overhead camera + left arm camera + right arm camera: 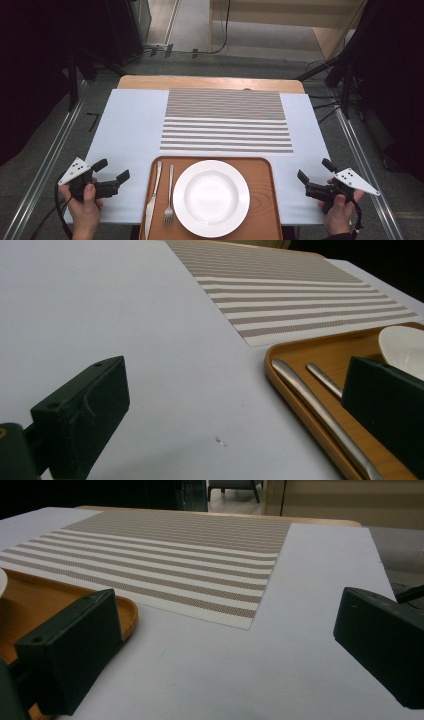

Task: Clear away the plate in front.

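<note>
White sheet (127,130) covers a wooden table, dark room around it, grey floor beyond. Striped placemat (226,120) lies flat at centre, far side of the wooden tray (260,172).

Left gripper (111,176): jaws wide apart, nothing between them, aimed right toward the tray's left edge; near it, not touching. Left gripper view looks along the jaws at the knife (320,415) and fork (324,380) lying side by side in the tray, handles toward the mat. Nearest targets for that side, I'd say.

Right gripper (315,175): jaws also wide, empty, aimed left at the tray's right edge, bare sheet under it.

White plate (211,198) sits centred in the tray, cutlery on its left; reads as a setting waiting to move onto the mat.

Hands: left hand (85,200) and right hand (342,207) come in from the near edge, one per side, low over the sheet, roughly mirrored, grey plates outboard. Looks like a ready stance, no contact yet.
</note>
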Action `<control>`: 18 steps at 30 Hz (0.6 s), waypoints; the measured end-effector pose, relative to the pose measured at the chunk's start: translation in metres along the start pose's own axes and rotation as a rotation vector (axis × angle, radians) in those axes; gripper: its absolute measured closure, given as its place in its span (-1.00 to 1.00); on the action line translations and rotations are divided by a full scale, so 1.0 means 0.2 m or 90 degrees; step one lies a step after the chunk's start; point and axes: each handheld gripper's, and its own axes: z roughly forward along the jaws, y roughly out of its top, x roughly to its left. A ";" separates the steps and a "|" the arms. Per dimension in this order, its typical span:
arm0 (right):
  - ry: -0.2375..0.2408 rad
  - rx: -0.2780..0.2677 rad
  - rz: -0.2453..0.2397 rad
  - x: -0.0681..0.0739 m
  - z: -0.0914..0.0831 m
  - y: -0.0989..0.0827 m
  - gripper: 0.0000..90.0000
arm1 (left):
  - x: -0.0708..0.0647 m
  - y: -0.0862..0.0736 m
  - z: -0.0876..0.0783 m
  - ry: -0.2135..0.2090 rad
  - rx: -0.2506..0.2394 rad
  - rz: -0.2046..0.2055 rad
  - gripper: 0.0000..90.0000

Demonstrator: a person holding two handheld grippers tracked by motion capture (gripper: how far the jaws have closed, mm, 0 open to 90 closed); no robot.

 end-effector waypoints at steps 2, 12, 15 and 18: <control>0.000 0.000 0.000 0.00 0.00 0.00 -1.00 | 0.01 0.00 -0.01 0.005 0.002 0.006 -1.00; 0.000 0.001 0.001 0.00 0.00 0.00 -1.00 | 0.04 -0.02 -0.05 0.015 0.007 0.013 -1.00; -0.001 0.001 0.001 0.00 0.00 0.00 -1.00 | 0.05 -0.02 -0.06 0.022 0.009 0.016 -1.00; 0.000 0.000 0.001 0.00 0.00 0.00 -1.00 | 0.07 -0.02 -0.07 0.030 0.011 0.013 -1.00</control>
